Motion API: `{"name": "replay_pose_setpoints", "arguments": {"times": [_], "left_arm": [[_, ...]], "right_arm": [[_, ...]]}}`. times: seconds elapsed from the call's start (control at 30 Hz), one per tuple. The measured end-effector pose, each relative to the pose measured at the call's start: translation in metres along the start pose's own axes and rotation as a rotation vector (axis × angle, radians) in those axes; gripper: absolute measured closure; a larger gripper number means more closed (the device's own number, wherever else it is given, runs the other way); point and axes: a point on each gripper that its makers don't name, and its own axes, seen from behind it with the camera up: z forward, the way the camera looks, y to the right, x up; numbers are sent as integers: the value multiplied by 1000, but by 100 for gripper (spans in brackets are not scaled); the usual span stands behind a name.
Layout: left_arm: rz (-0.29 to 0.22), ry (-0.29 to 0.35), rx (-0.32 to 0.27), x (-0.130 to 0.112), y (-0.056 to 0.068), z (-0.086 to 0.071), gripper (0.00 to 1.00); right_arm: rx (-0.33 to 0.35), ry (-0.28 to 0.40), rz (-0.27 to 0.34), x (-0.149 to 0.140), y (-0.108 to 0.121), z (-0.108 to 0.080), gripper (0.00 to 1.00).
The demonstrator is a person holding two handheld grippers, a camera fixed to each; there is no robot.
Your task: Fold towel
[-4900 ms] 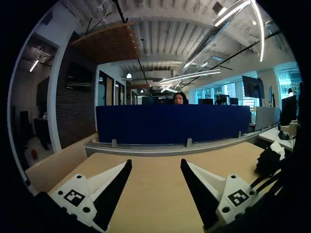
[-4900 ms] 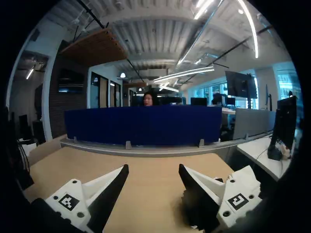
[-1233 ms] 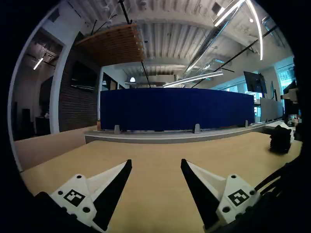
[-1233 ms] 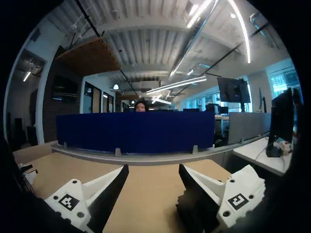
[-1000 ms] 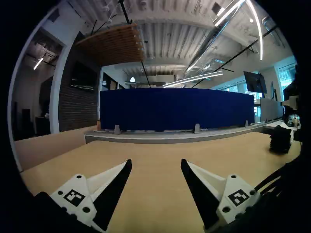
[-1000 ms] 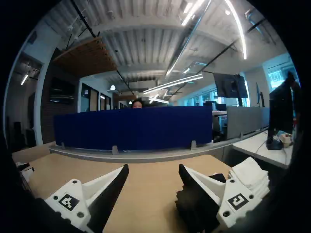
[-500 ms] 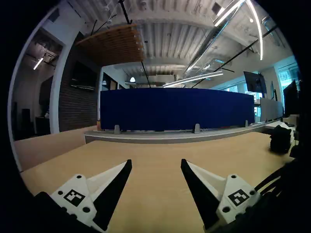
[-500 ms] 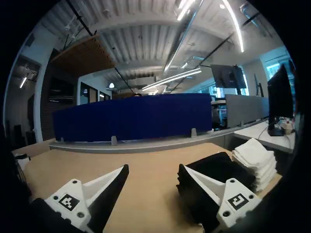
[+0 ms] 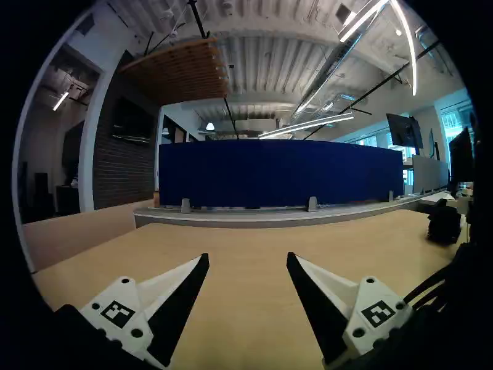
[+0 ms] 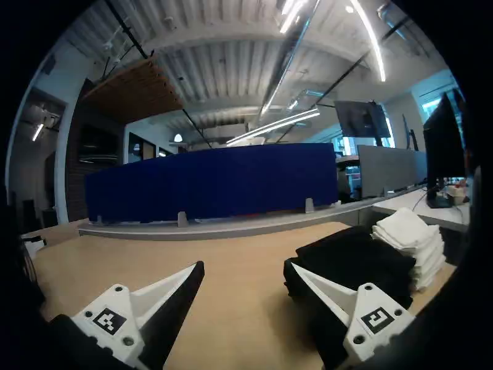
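Black towel stack (image 10: 354, 259) beside white stack (image 10: 410, 243)

— How is the scene lit?
— It is lit from above by long light strips (image 9: 411, 55), which are blown out to pure white. Cool daylight is let in through the windows (image 10: 434, 92) at the right.
— Are shadows seen?
— Only soft ones. The table (image 9: 259, 240) is evenly lit, and a faint dark patch is cast at the foot of the black towels (image 10: 351, 265), whose folds are mostly lost in darkness. The brick wall (image 9: 117, 179) at the left is left dim.
— And sharpness?
— The middle is rendered sharply, without motion blur. Straight lines are bent toward the edges, so the blue divider (image 9: 277, 172) is bowed, and detail is softened and darkened at the rim.
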Motion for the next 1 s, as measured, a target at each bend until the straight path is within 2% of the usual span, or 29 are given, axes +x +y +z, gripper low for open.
{"name": "replay_pose_setpoints", "arguments": {"times": [0.17, 0.37, 1.0], "left_arm": [[0, 0, 0, 0, 0, 0, 6], [0, 0, 0, 0, 0, 1, 6], [0, 0, 0, 0, 0, 1, 7]], "right_arm": [[-4, 19, -6, -1, 1, 1, 0], [12, 19, -12, -3, -7, -2, 0], [25, 15, -95, -13, -19, -1, 0]]}}
